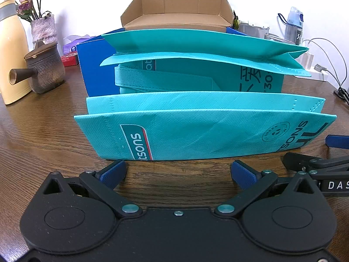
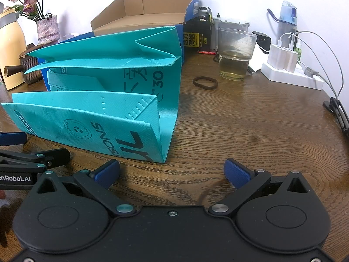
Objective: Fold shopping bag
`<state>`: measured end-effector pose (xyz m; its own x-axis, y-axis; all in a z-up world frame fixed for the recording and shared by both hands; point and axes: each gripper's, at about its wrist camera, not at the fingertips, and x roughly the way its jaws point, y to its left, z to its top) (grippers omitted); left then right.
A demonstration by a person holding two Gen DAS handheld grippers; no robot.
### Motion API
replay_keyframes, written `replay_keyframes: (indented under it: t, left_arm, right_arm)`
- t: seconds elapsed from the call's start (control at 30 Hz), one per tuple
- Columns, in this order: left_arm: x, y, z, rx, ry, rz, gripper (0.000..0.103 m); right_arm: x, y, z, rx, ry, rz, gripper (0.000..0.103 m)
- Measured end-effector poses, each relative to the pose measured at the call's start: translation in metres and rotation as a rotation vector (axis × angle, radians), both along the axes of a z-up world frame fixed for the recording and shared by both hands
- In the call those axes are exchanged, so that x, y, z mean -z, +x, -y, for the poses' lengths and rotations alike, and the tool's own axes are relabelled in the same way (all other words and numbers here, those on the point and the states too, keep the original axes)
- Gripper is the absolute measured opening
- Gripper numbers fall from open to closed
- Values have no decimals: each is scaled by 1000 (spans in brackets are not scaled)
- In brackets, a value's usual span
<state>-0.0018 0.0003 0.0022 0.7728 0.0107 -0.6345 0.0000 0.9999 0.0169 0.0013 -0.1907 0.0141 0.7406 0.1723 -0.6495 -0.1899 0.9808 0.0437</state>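
Both grippers wait spread wide, holding nothing: left gripper (image 1: 177, 170) faces the teal shopping bag's (image 1: 196, 131) near panel, right gripper (image 2: 172, 170) sits off its corner. The bag lies sideways on the wooden table (image 2: 250, 120). Best bet: pinch the upper panel's edge and press flat along existing creases.

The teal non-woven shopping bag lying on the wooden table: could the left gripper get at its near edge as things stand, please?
Probably yes. The left gripper is open, and only bare wooden table lies between its fingertips and the near edge of the teal non-woven shopping bag.
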Motion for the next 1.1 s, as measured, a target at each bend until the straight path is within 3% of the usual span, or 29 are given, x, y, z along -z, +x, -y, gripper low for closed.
replay_keyframes:
  t: [0.1,0.17,0.27,0.33,0.43,0.5,0.6,0.7,0.8,0.83,0.87,0.9,0.97,1.1]
  left_arm:
    - [-1,-6,0,7,2,-1,103]
    - [-2,-16,-2,21,-2,-6,103]
    - [-14,-57,-20,119,-16,116,103]
    - [-25,-80,-36,207,26,245,103]
    - [-35,-80,-63,291,61,380,103]
    - [-35,-58,-73,306,15,367,103]
    - [-29,-16,-82,244,-68,269,103]
    - [-24,4,-86,244,-214,187,103]
    - [-15,11,-90,293,-356,180,102]
    - [-15,13,-88,271,-363,174,94]
    - [-15,11,-86,243,-341,172,81]
    - [-16,9,-84,232,-320,171,78]
    - [-20,-5,-82,231,-297,170,71]
    - [-26,-58,-88,270,-292,204,71]
  right_arm:
    - [-2,-8,6,-24,-5,-10,103]
    - [-6,-26,18,-60,-3,-18,95]
    - [-22,-64,47,-168,7,89,95]
    - [-36,-80,63,-244,25,203,99]
    - [-48,-62,73,-359,120,280,101]
    - [-47,-38,70,-428,174,253,101]
    - [-37,-4,52,-483,173,156,96]
    - [-29,12,45,-478,202,117,93]
    - [-22,22,59,-443,339,60,79]
    - [-19,25,64,-426,388,40,63]
    - [-18,26,70,-407,423,27,38]
    - [-20,23,75,-392,438,25,31]
    - [-25,8,88,-394,469,22,21]
    - [-27,-42,102,-431,506,2,18]
